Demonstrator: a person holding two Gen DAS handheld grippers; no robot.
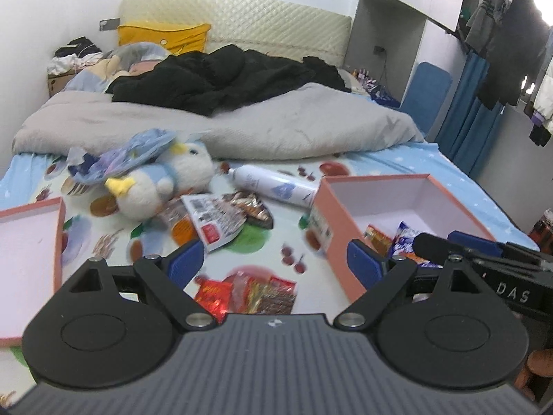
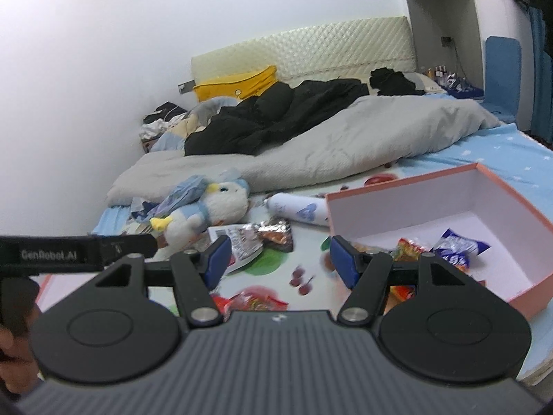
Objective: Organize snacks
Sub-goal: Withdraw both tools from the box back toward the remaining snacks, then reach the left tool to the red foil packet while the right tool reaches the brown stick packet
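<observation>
While the snacks are lying scattered over the bed sheet [image 1: 397,162], both grippers are hovering above them with nothing between their blue pads. The left gripper [image 1: 276,263] is standing with its jaws wide apart over a red packet [image 1: 214,294] at its near edge, and the right gripper [image 2: 276,259] is holding its jaws apart too, somewhat less widely, beside the pink box [image 2: 518,186].

That box is sitting open on the right side of the bed, probably as the collecting place, since a blue-and-white wrapper [image 2: 459,245] and an orange packet [image 2: 409,247] are already lying inside it. Its shallow pink lid [image 1: 58,238] is resting upturned at the left, likely set aside so the box stays free for filling. Still waiting on the sheet are a white pouch [image 1: 211,221] with a barcode and a red label, and a shiny brown foil packet [image 1: 254,209] touching it. A plush toy [image 1: 166,183] and a white spray can [image 1: 273,185] are lying just behind them, apparently not part of the sorting.

On the left gripper's arm, seen from the right wrist, the words "GenRobot.AI" are showing; on the right gripper's arm the letters "DAS" are readable. Print on the snack packets is too blurred to read.
</observation>
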